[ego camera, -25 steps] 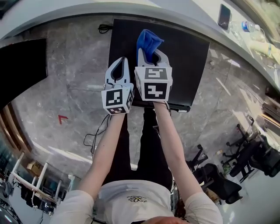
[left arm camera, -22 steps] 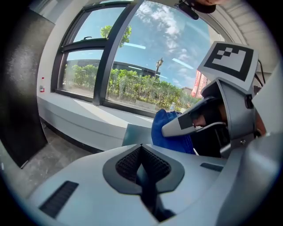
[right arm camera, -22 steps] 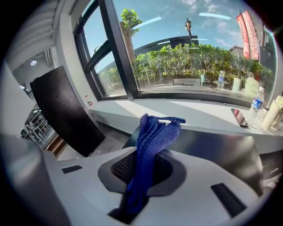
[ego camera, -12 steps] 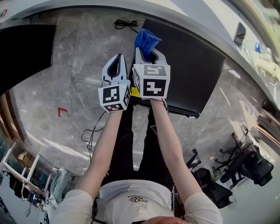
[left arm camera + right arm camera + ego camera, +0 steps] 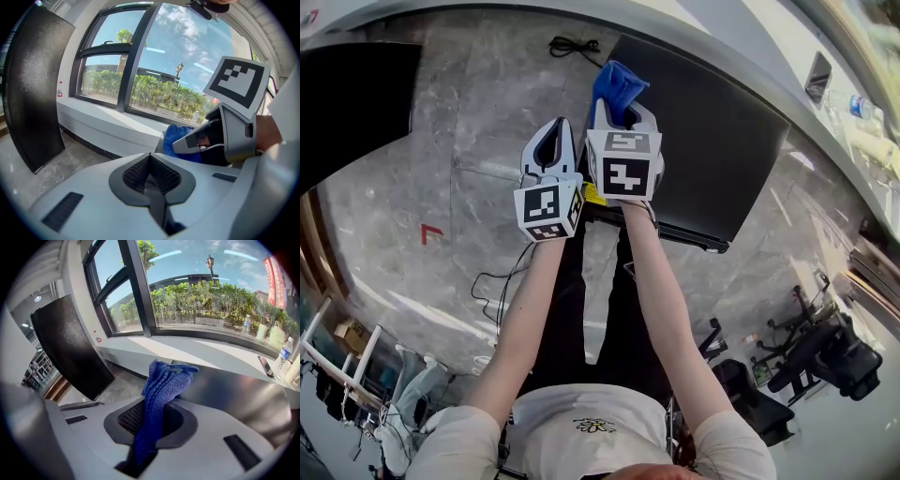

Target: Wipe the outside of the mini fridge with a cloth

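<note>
The mini fridge [image 5: 712, 141] is a black box seen from above at the upper right; its top looks grey and shiny in the right gripper view [image 5: 234, 390]. My right gripper [image 5: 623, 114] is shut on a blue cloth [image 5: 615, 86], which sticks up out of the jaws [image 5: 161, 380] over the fridge's near left corner. Whether the cloth touches the fridge cannot be told. My left gripper [image 5: 552, 141] hangs just left of the right one, over the floor, shut with nothing in it [image 5: 151, 161]. The cloth [image 5: 177, 136] also shows in the left gripper view.
A second tall black cabinet [image 5: 347, 103] stands on the marble floor at the left. A black cable [image 5: 572, 45] lies by the wall. The white window ledge carries a phone [image 5: 817, 77] and a bottle [image 5: 862, 105]. Office chairs [image 5: 825, 347] stand at the lower right.
Both grippers have shifted left relative to the fridge, from over its front top to its left corner. The cloth stays clamped in the right gripper.
</note>
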